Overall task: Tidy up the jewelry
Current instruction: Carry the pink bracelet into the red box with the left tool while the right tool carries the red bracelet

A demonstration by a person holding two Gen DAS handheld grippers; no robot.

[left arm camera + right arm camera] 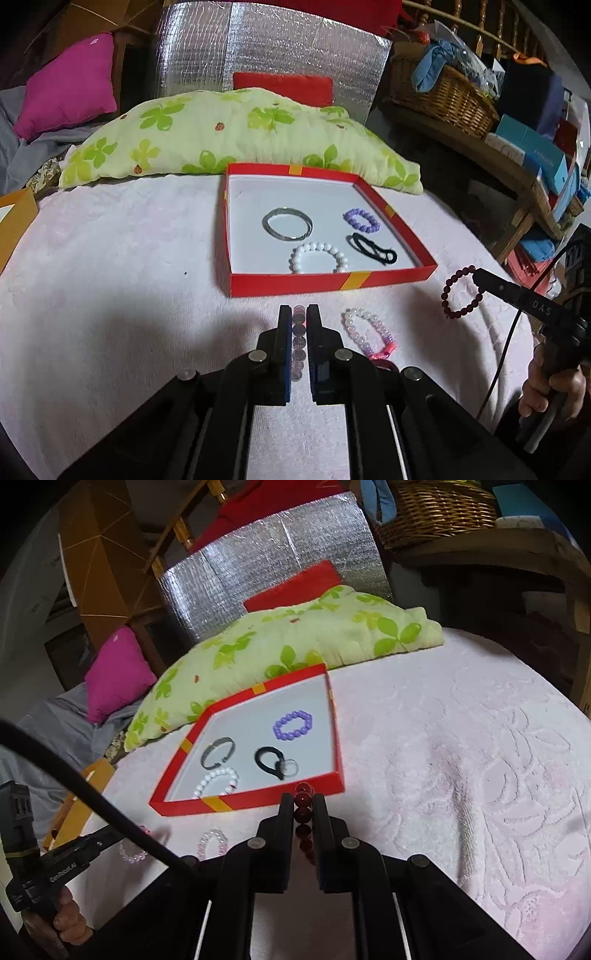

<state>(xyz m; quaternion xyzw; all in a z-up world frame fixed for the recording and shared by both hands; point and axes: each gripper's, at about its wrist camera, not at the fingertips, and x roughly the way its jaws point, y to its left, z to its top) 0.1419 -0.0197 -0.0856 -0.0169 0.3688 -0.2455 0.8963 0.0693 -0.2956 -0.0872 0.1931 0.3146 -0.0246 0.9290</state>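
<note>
A red box lid point(295, 286) point(251, 801) lies on the pink blanket and holds a silver bangle point(287, 223) point(217, 753), a purple bead bracelet point(362, 220) point(293, 725), a white bead bracelet point(318, 257) point(216, 780) and a black hair tie point(373, 248) point(269, 762). My left gripper point(299, 314) is shut on a clear pink bead bracelet point(298, 343) point(133, 853). My right gripper point(303, 801) point(476, 275) is shut on a dark red bead bracelet point(303, 823) point(460, 291), held above the blanket right of the lid. A pink-and-white bead bracelet point(369, 334) point(213, 843) lies on the blanket.
A green leaf-print pillow point(236, 133) point(295, 642) lies behind the lid. A magenta cushion point(70, 85) is at the back left, a silver foil panel point(269, 48) behind. A wicker basket point(443, 92) and boxes stand on a bench at the right.
</note>
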